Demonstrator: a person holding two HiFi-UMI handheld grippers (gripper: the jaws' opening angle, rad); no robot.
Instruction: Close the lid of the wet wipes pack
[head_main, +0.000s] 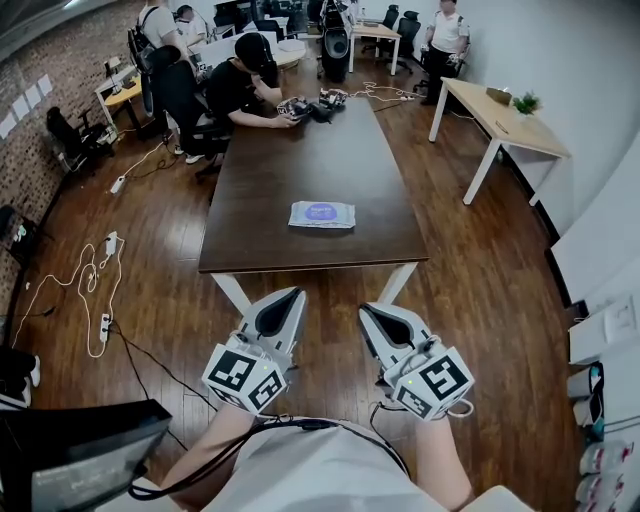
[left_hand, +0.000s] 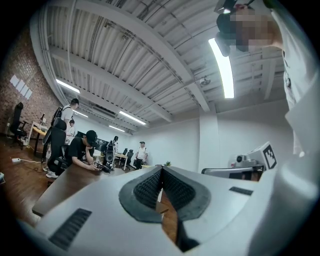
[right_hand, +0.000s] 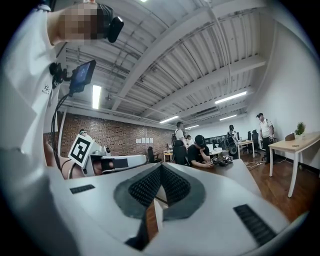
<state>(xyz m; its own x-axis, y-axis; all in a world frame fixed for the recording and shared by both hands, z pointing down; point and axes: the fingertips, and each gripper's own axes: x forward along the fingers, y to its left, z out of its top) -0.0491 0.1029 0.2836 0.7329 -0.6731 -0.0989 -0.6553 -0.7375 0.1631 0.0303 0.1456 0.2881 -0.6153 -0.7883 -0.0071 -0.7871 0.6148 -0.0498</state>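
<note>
From the head view, the wet wipes pack (head_main: 322, 214) lies flat on the dark table (head_main: 300, 160), near the middle of the table's near edge and well clear of both side edges. Only this view shows the pack. It is too small here for me to say whether its lid is up or down. The tabletop around it is bare. At the table's far end a seated person (head_main: 240, 85) leans over some gear (head_main: 312, 105).

My left hand-held gripper (head_main: 297, 293) and right hand-held gripper (head_main: 366, 309) hang side by side close to my body, short of the near edge and over the wooden floor (head_main: 480, 300). Cables (head_main: 88, 285) lie on the floor off the table's left side, and the floor to the right is open.

The left gripper view looks level along its jaws. The left hand-held gripper (left_hand: 161, 170) has its jaws shut, pads meeting at the tip with nothing between them. A long ceiling light (left_hand: 223, 67) shows above, and the marker cube (left_hand: 266, 155) of my other tool shows at the right.

In the right gripper view the right hand-held gripper (right_hand: 160, 166) is likewise closed and empty. This view adds the brick wall (right_hand: 120, 135), and a light wooden table (right_hand: 300, 145) with a plant (right_hand: 299, 128) on it at the right.
</note>
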